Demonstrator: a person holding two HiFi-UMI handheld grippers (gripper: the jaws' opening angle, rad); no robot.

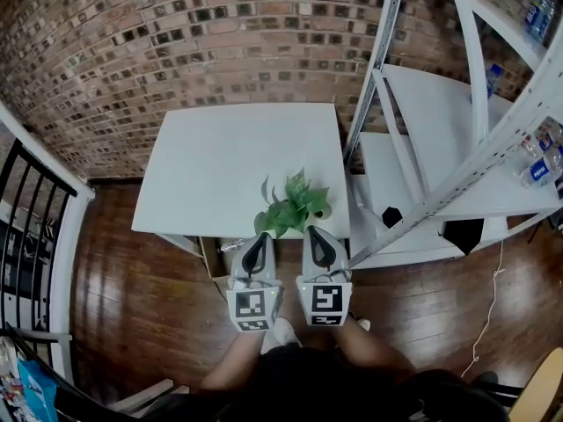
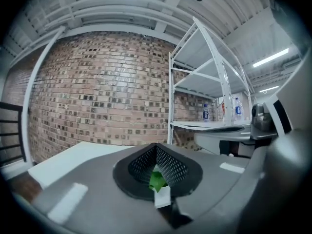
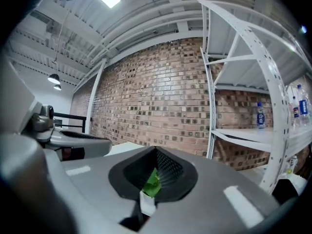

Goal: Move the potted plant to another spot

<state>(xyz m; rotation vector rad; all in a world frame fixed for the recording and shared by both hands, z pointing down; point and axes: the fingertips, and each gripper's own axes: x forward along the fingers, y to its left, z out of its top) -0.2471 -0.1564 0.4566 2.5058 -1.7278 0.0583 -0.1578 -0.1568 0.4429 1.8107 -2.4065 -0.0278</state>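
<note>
The potted plant (image 1: 295,205) shows as a bunch of green leaves at the near edge of the white table (image 1: 220,161). Its pot is hidden behind the gripper tips. My left gripper (image 1: 261,236) and right gripper (image 1: 314,231) are held level side by side, both pointing at the plant with their jaws together. In the left gripper view a green leaf (image 2: 157,179) over a white bit shows in the dark notch of the left gripper (image 2: 158,172). A leaf (image 3: 152,183) shows the same way in the right gripper (image 3: 155,177). I cannot tell whether either jaw pinches anything.
A white metal shelf rack (image 1: 440,148) stands right of the table, with water bottles (image 1: 538,163) on it. A brick wall (image 1: 176,42) runs behind the table. A black railing (image 1: 26,236) is at the left. The floor is dark wood.
</note>
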